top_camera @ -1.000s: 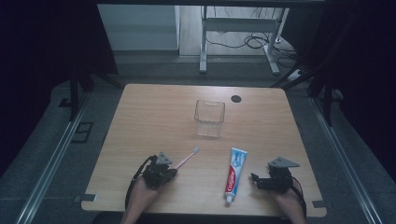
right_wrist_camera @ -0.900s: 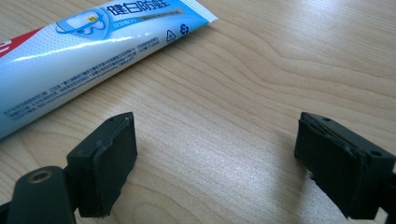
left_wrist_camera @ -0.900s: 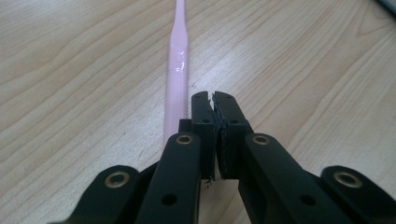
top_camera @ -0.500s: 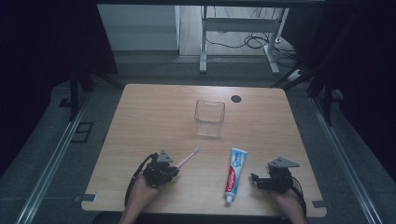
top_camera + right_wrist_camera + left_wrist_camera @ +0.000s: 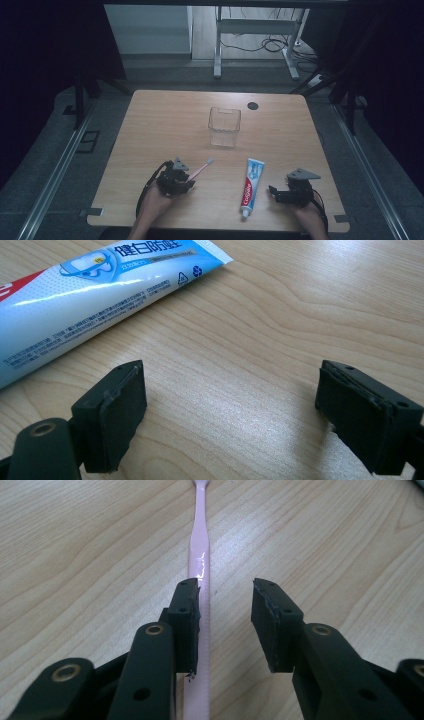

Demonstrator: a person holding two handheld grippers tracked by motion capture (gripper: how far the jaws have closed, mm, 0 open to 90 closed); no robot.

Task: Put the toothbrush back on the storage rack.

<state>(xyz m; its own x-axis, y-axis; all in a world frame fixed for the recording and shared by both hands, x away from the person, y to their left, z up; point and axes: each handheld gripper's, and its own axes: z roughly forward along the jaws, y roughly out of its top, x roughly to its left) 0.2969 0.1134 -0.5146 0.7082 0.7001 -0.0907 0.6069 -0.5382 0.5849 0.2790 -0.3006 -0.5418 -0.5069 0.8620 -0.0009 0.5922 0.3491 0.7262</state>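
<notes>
Down at the near edge of the wooden tabletop [image 5: 150,125], the left claw [image 5: 186,176] sits low over the handle end of a pink toothbrush [image 5: 199,170], which lies flat on the wood and runs away from the hand toward the middle, bristle head farthest out. From the left gripper view the handle [image 5: 200,570] passes between the two black pads, right against the left-hand pad while a clear gap separates it from the right-hand one; the jaws have just been opening, so the brush is between them but not pinched. Over on the other side, the right claw [image 5: 272,192] rests near the front right corner with its jaws spread wide and bare wood between them, holding nothing. A blue-and-white toothpaste tube [image 5: 251,186] lies lengthwise between the two hands, just beside the right claw, cap end close to the front edge; in the right gripper view the tube [image 5: 100,295] stretches across the upper left, apart from the nearer pad. A clear plastic cup [image 5: 224,126] stands upright past the middle, well apart from both hands, with open wood all around it. A small dark round spot [image 5: 253,105] sits near the far edge. The left and right margins of the board are bare, leaving room on either side of the hands.
</notes>
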